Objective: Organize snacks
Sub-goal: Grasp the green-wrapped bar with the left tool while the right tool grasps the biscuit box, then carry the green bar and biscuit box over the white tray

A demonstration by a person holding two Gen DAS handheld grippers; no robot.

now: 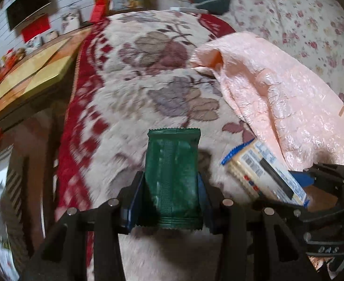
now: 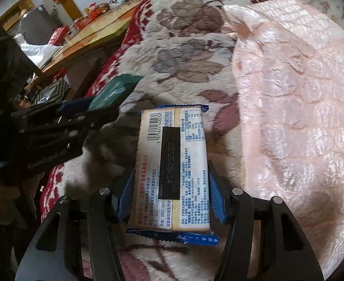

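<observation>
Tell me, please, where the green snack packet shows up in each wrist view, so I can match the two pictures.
Left wrist view: the green snack packet sits bottom centre, clamped between the left hand-held gripper fingers.
Right wrist view: it is at middle left, seen edge-on, held by the same gripper entering from the left.
Shared landmark: the pink plastic bag lying on the right of the floral blanket.

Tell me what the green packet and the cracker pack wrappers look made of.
Green snack packet: likely matte plastic or foil film, with crimped serrated end seals. Cracker pack with blue ends: clear glossy plastic film; pale crackers show through, printed label and barcode on it.
</observation>
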